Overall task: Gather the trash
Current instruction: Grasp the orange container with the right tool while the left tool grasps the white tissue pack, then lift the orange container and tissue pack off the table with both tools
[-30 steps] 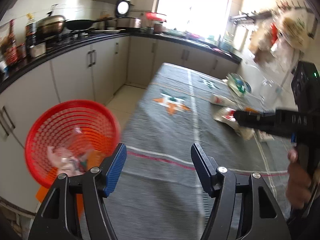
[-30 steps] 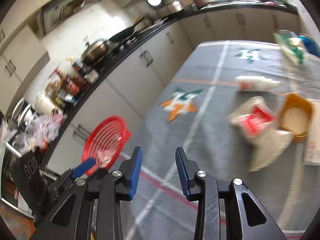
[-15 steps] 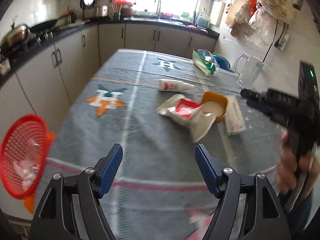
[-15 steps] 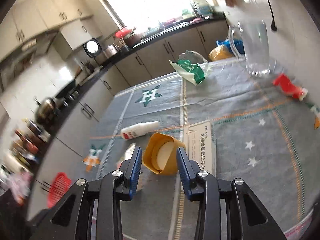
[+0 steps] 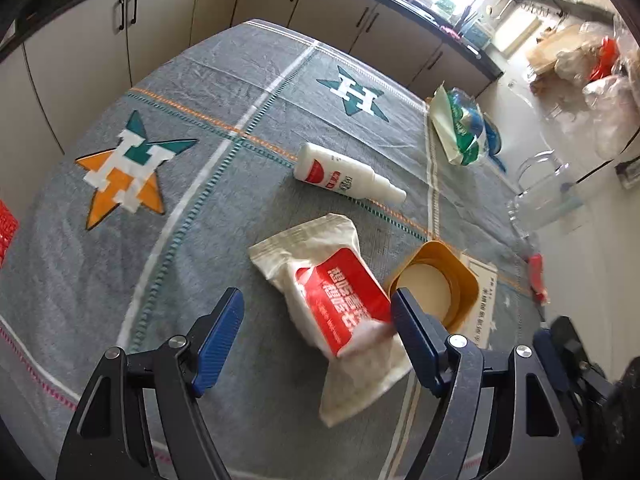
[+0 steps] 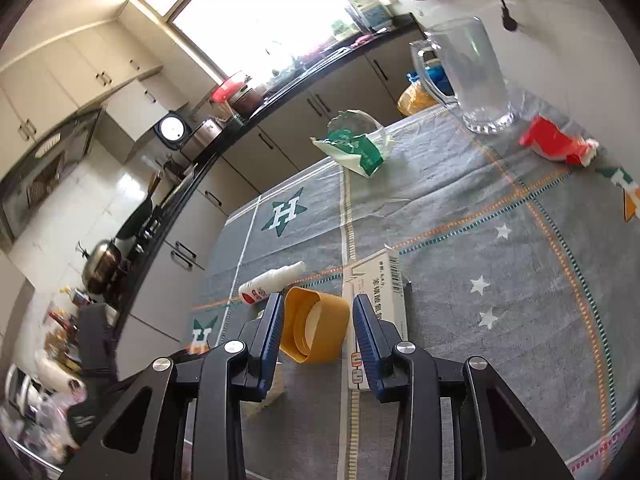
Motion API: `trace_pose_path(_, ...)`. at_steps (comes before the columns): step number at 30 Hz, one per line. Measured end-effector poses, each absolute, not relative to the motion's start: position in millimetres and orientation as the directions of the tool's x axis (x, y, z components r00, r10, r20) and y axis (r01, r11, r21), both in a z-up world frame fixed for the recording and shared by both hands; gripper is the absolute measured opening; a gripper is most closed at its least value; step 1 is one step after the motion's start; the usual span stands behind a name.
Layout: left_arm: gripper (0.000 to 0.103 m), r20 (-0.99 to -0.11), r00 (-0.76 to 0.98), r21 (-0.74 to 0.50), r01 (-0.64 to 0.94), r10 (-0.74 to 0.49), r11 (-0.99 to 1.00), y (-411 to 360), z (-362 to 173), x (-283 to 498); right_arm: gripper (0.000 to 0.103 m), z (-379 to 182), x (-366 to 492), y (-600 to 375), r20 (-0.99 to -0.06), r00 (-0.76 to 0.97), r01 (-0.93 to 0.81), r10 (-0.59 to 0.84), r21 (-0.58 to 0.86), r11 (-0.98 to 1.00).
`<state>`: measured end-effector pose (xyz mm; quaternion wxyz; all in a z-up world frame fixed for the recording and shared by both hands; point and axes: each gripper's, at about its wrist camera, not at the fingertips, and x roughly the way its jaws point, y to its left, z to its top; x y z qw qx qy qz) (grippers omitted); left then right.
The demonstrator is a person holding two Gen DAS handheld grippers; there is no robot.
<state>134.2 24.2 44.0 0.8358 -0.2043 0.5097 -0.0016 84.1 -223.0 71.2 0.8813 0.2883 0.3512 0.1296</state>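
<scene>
A white and red wrapper [image 5: 340, 300] lies on the grey tablecloth. My left gripper [image 5: 316, 328] is open, its fingers either side of the wrapper's near part, above it. A yellow tub [image 5: 436, 284] lies on its side beside the wrapper. My right gripper [image 6: 316, 328] is open with the yellow tub [image 6: 316, 328] between its fingers; I cannot tell if they touch it. A white bottle [image 5: 344, 178] lies further back, also in the right wrist view [image 6: 268, 284]. A white carton [image 6: 376, 312] lies right of the tub. A red wrapper [image 6: 560, 146] lies far right.
A green and white bag [image 5: 456, 124] sits at the table's far edge, also in the right view [image 6: 356, 144]. A glass jug [image 6: 468, 76] stands at the back right. The red basket's rim [image 5: 6, 228] shows at the left edge. Kitchen cabinets [image 5: 100, 28] run behind.
Both grippers have swung from the red basket side toward the trash. The left has closed in over the wrapper; the right has dropped around the yellow tub.
</scene>
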Motion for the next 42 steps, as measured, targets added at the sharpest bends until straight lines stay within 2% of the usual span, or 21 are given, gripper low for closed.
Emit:
trace_pose_path(7, 0.074, -0.865, 0.460, -0.293, -0.138, -0.201, 0.946, -5, 27, 143, 0.040, 67, 87, -228, -0.545, 0.716, -0.005, 0.435, 0.619, 0.785)
trace_pose_path(10, 0.051, -0.855, 0.484, -0.266, -0.100, -0.187, 0.959, -2, 24, 138, 0.040, 64, 89, -228, -0.553, 0.713, -0.001, 0.430, 0.613, 0.790)
trace_pose_path(11, 0.048, -0.851, 0.485, -0.277, -0.087, -0.202, 0.957, 1, 24, 136, 0.040, 63, 89, -228, -0.557, 0.711, 0.000, 0.430, 0.611, 0.791)
trace_pose_path(15, 0.046, -0.835, 0.506, -0.285, -0.065, -0.215, 0.956, 23, 27, 116, 0.040, 59, 93, -220, -0.576, 0.694, -0.008, 0.432, 0.594, 0.804)
trace_pose_path(19, 0.046, -0.813, 0.557, -0.233, -0.041, -0.171, 0.972, 48, 28, 88, 0.040, 52, 98, -204, -0.611, 0.667, -0.034, 0.426, 0.546, 0.837)
trace_pose_path(22, 0.046, -0.774, 0.615, -0.204, -0.014, -0.153, 0.979, 61, 29, 77, 0.040, 46, 102, -191, -0.647, 0.650, -0.047, 0.399, 0.490, 0.871)
trace_pose_path(26, 0.046, -0.734, 0.651, -0.239, 0.019, -0.193, 0.971, 68, 24, 72, 0.038, 37, 104, -173, -0.696, 0.639, -0.065, 0.329, 0.377, 0.924)
trace_pose_path(28, 0.046, -0.728, 0.654, -0.247, 0.028, -0.205, 0.969, 69, 23, 73, 0.034, 32, 107, -165, -0.722, 0.639, -0.058, 0.266, 0.300, 0.952)
trace_pose_path(32, 0.046, -0.721, 0.664, -0.237, 0.036, -0.200, 0.971, 67, 25, 71, 0.017, 25, 107, -148, -0.740, 0.648, -0.079, 0.178, 0.168, 0.983)
trace_pose_path(35, 0.046, -0.708, 0.683, -0.203, 0.048, -0.181, 0.978, 61, 28, 65, 0.014, 25, 101, -137, -0.729, 0.675, -0.074, 0.111, 0.082, 0.994)
trace_pose_path(36, 0.046, -0.705, 0.686, -0.201, 0.050, -0.180, 0.978, 61, 28, 64, 0.011, 26, 98, -136, -0.723, 0.682, -0.079, 0.112, 0.080, 0.994)
trace_pose_path(38, 0.042, -0.694, 0.698, -0.199, 0.051, -0.177, 0.979, 61, 31, 63, 0.011, 30, 93, -137, -0.708, 0.687, -0.100, 0.163, 0.129, 0.987)
trace_pose_path(42, 0.041, -0.670, 0.728, -0.184, 0.031, -0.149, 0.982, 65, 37, 60, 0.011, 38, 88, -135, -0.674, 0.706, -0.121, 0.216, 0.185, 0.975)
